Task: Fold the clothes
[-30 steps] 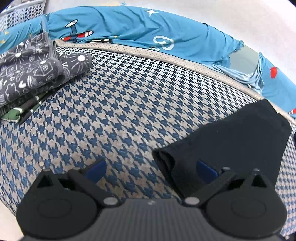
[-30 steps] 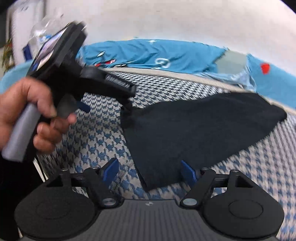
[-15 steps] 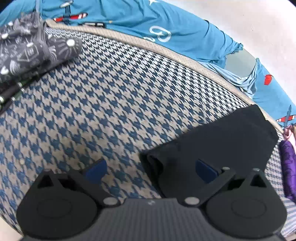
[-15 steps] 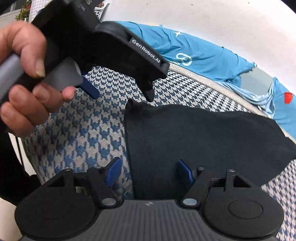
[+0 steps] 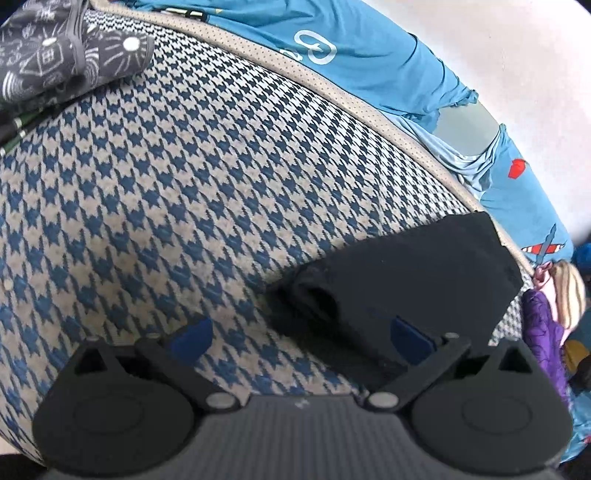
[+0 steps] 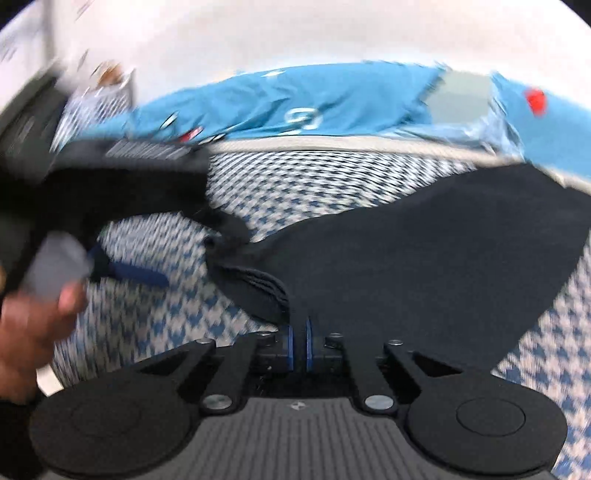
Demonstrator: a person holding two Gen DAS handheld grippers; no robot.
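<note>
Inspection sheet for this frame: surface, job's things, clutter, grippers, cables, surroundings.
Surface: houndstooth cushion, blue and beige.
Job's things: black garment lying on the cushion; grey patterned clothes at its far left.
Clutter: purple fabric off the right edge.
Grippers: left gripper open, right finger over the black garment; right gripper shut on the garment's near edge.
Cables: nothing seen.
Surroundings: blue printed sheet, white wall.

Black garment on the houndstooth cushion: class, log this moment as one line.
task: fold clothes | right gripper: shut on black garment near edge | left gripper: open beside its corner | surface: houndstooth cushion
</note>
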